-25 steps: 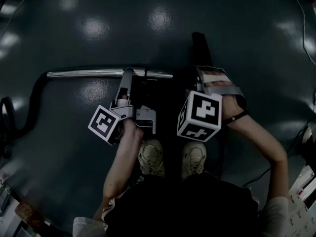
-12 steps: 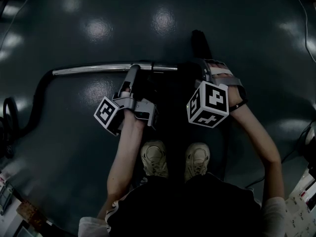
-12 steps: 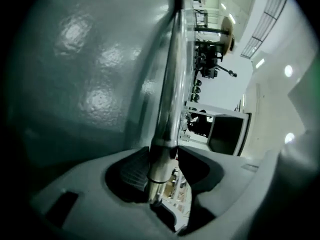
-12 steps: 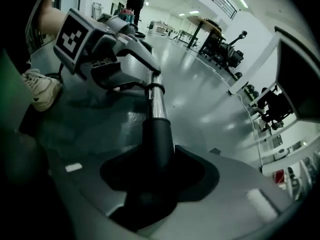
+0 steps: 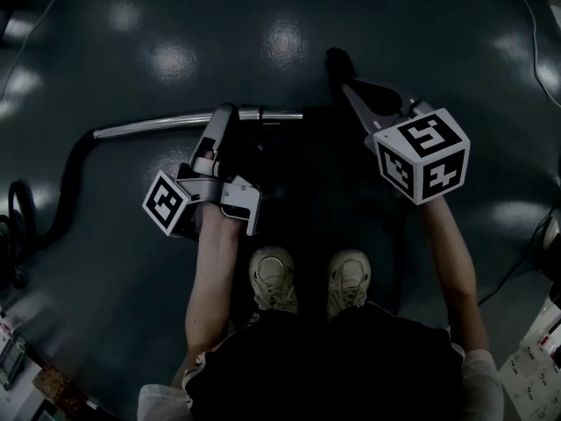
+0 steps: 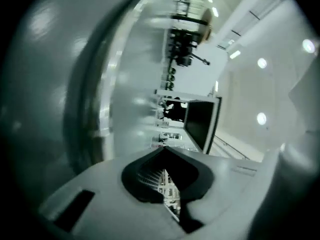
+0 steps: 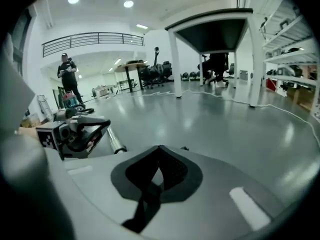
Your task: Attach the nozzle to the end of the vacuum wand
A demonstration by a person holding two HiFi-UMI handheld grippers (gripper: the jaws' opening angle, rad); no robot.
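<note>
Dark, glossy floor (image 5: 280,24) fills my head view, spotted with lamp reflections, with my shoes (image 5: 273,279) at the bottom. On it the chrome vacuum wand (image 5: 149,127) lies crosswise, its left end running into a black hose (image 5: 61,187) that curves away. My left gripper (image 5: 227,119) reaches over the wand near its free right end. Its jaws have just been closing and now sit clenched together with nothing between them; only the room shows through the slit in the left gripper view. My right gripper (image 5: 350,89) points away and leftward, to the right of the wand's end. Its jaws have also just been closing and are pressed together, empty. Just past its tips sits a small dark shape, the nozzle (image 5: 334,58) as far as I can tell, apart from the wand. Whether the tips touch it I cannot tell. A person (image 7: 66,76) stands far off in the right gripper view.
</note>
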